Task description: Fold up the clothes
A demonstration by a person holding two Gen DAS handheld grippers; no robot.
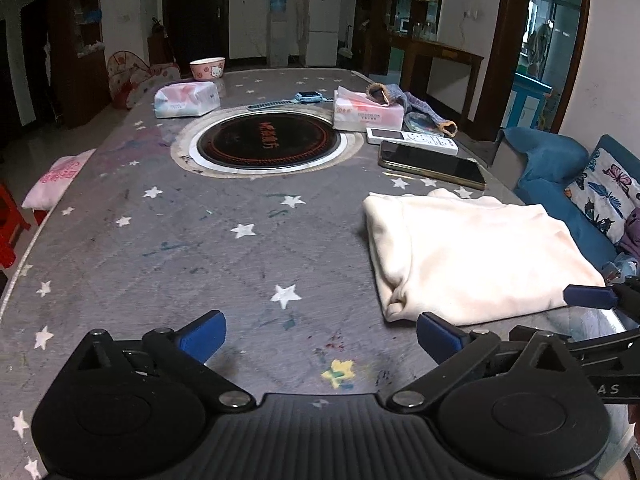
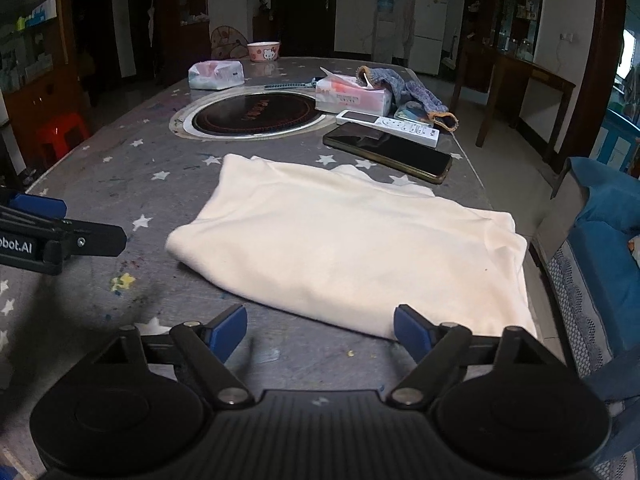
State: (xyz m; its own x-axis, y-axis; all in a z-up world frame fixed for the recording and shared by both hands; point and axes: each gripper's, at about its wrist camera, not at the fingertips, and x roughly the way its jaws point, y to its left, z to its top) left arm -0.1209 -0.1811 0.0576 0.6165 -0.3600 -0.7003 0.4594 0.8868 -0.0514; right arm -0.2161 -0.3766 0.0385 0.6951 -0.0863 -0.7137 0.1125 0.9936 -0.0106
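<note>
Lying folded on star-print table [image 2: 168,184] — cream garment [image 2: 352,248]. Left gripper [image 1: 320,336] and right gripper [image 2: 320,330] spread wide, nothing held — both clear of cloth.

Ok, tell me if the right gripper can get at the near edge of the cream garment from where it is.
Probably yes. The right gripper is open with nothing between its fingers, and the folded cream garment lies flat on the table just ahead, its near edge uncovered. The left gripper is off to the side.

Grey star-print table [image 2: 168,184], folded cream garment [image 2: 352,248], phone [image 2: 386,152], remote [image 2: 388,123], tissue box [image 2: 352,98], bowl [image 2: 264,51]
</note>
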